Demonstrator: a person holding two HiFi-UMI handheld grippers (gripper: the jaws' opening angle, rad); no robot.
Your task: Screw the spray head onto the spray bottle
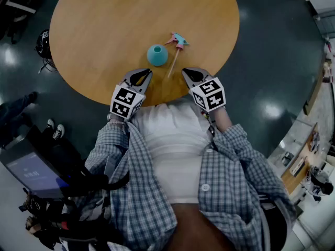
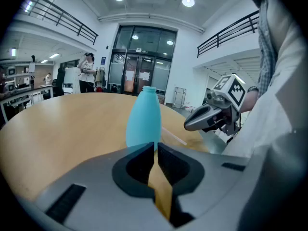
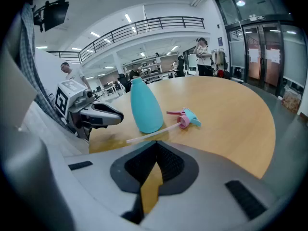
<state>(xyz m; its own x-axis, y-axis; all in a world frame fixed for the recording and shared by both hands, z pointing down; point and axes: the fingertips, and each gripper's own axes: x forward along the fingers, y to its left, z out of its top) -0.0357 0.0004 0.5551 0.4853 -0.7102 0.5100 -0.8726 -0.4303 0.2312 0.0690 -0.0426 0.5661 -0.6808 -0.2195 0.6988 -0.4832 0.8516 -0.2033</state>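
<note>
The round wooden table [image 1: 94, 30] carries the task's things. The left gripper [image 1: 146, 73] and right gripper [image 1: 185, 73] sit over its near edge, jaws clenched on nothing. The teal spray bottle [image 1: 157, 55] stands upright just ahead, between both pairs of jaws. The spray head [image 1: 178, 40] lies beyond the right jaws, its tube pointing back toward them.

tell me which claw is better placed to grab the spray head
Right, probably: the spray head lies beyond the right claw, right of the bottle, while the left claw faces the bottle.
</note>
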